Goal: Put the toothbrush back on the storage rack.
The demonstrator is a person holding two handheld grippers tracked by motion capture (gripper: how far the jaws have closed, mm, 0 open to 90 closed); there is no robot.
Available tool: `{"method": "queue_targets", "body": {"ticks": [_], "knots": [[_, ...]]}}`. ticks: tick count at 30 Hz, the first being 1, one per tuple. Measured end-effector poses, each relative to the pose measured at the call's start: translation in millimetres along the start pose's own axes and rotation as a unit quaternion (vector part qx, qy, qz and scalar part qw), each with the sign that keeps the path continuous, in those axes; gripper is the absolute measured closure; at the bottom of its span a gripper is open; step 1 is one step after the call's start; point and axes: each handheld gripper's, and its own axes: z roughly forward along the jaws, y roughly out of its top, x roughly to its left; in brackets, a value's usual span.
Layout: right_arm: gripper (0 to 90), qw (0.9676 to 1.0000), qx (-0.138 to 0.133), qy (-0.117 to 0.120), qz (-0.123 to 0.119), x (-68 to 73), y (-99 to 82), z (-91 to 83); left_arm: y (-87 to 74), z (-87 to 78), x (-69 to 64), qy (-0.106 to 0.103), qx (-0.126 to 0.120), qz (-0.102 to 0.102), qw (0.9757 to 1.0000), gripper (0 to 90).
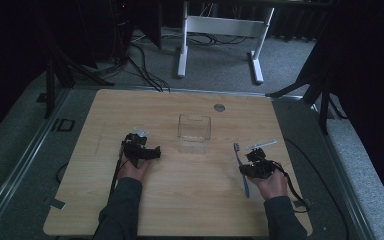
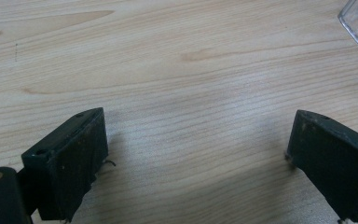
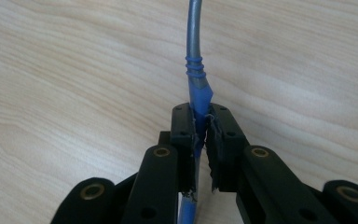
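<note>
My right gripper [image 3: 200,135] clamps blue toothbrush [image 1: 240,165] mid-handle, low over desk [image 1: 190,200]. My left gripper [image 2: 196,154] gapes, holds nothing. Step: pickup. Next, likely: carry toothbrush to clear box [image 1: 194,131], aim over rim.

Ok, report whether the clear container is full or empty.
Empty: the table's wood grain shows through the clear container, nothing inside; the toothbrush lies outside.

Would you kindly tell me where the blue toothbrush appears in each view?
High view: toothbrush lower right, at the right claw.
Left gripper view: not in it.
Right gripper view: centre, toothbrush clamped, running upward.
Shared landmark: the wooden table.
</note>
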Motion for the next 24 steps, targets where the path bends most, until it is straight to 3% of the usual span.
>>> {"method": "queue_targets", "body": {"ticks": [16, 24], "knots": [[81.5, 0.9995, -0.028, 0.011, 0.008, 1.3, 5.9, 6.2, 0.0, 0.0, 0.0, 0.000, 0.000, 0.000, 1.0000, 5.0], [81.5, 0.9987, -0.049, 0.004, 0.011, -0.5, 7.6, 5.2, 0.0, 0.0, 0.0, 0.000, 0.000, 0.000, 1.0000, 5.0]]}}
